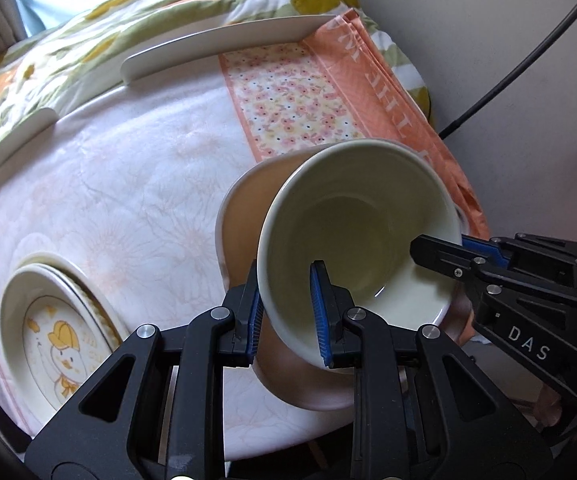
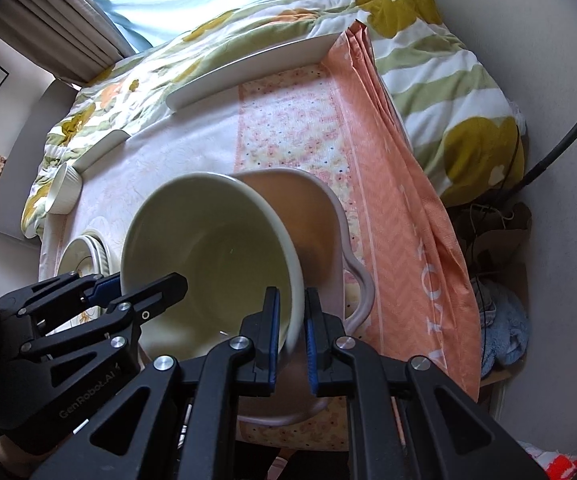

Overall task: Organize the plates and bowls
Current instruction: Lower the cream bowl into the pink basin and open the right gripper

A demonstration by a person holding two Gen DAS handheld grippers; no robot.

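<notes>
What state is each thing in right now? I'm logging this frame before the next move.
cream bowl: tilted, held at its rim from two sides, over the pink pot.
pink pot: on the table, empty where visible.
left gripper: jaws shut on the bowl's rim.
right gripper: jaws shut on the opposite rim.
duck plate: flat, on top of another plate.
ribbed cup: lying tipped at the table edge.
</notes>
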